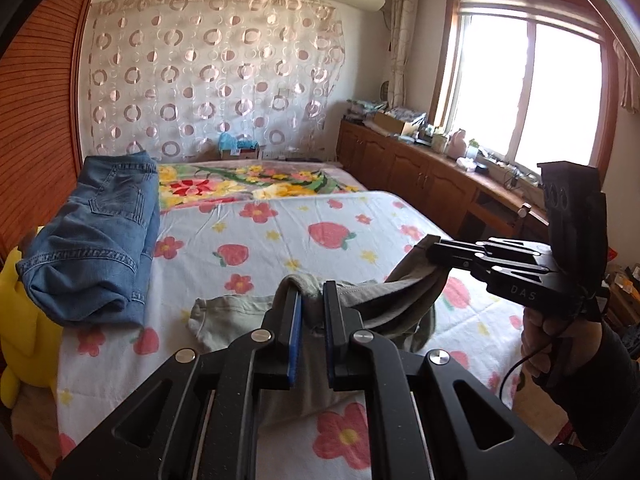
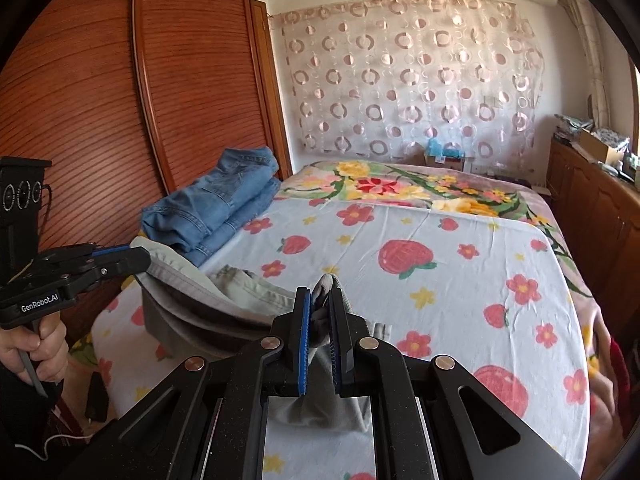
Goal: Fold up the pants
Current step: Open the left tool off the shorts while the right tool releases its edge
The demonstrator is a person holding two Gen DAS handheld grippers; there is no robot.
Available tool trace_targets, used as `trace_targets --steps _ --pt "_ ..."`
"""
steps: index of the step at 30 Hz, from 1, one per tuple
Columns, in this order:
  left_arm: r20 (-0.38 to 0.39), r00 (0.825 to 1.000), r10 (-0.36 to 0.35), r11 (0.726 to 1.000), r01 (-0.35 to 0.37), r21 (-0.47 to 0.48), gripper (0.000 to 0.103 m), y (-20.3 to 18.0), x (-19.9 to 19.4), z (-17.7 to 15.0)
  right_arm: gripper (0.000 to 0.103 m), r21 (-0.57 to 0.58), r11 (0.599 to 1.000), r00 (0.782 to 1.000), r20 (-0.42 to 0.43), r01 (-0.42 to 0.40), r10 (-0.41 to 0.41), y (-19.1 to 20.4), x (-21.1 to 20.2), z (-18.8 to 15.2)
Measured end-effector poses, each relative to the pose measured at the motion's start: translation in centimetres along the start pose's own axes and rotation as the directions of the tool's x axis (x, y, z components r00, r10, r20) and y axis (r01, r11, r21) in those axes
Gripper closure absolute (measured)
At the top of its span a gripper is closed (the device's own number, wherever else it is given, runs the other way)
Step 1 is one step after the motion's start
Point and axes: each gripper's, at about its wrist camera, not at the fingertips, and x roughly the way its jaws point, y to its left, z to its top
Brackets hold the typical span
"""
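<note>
While the grey-green cotton pants (image 1: pixel 248 312) are hanging partly lifted above the strawberry-print bedsheet (image 1: pixel 280 232), the left gripper (image 1: pixel 312 312) and right gripper (image 2: pixel 320 312) are each clamping an edge (folded blue denim jeans (image 1: pixel 96 236) are already lying aside); the folding is looking barely begun.

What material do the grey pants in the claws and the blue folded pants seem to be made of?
Grey pants: probably soft matte cotton; they hang limp and crease between the left claw and right claw. Blue folded pants: denim, by the faded wash and visible seams, stiffer in its folds.
</note>
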Motion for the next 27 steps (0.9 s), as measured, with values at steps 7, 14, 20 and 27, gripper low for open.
trace_targets --steps 7,14,20,27 --pt "-0.06 0.998 0.03 0.999 -0.031 -0.022 0.093 1.0 2.1 -1.4 0.094 0.005 1.0 0.998 -0.065 0.001 -0.001 0.0 3.0 -0.7" --pt "-0.085 0.995 0.056 0.998 -0.058 -0.03 0.069 1.3 2.8 -2.0 0.094 0.009 1.0 0.996 -0.088 -0.002 0.003 -0.2 4.6 0.0" --pt "-0.084 0.994 0.071 0.997 -0.074 -0.024 0.029 1.7 2.6 -2.8 0.094 0.007 1.0 0.996 -0.087 -0.001 0.002 -0.2 4.7 -0.3" --pt "-0.106 0.992 0.072 0.996 -0.078 -0.046 0.022 2.5 2.7 -4.1 0.094 0.002 1.0 0.998 -0.066 0.001 0.0 -0.4 4.8 -0.1"
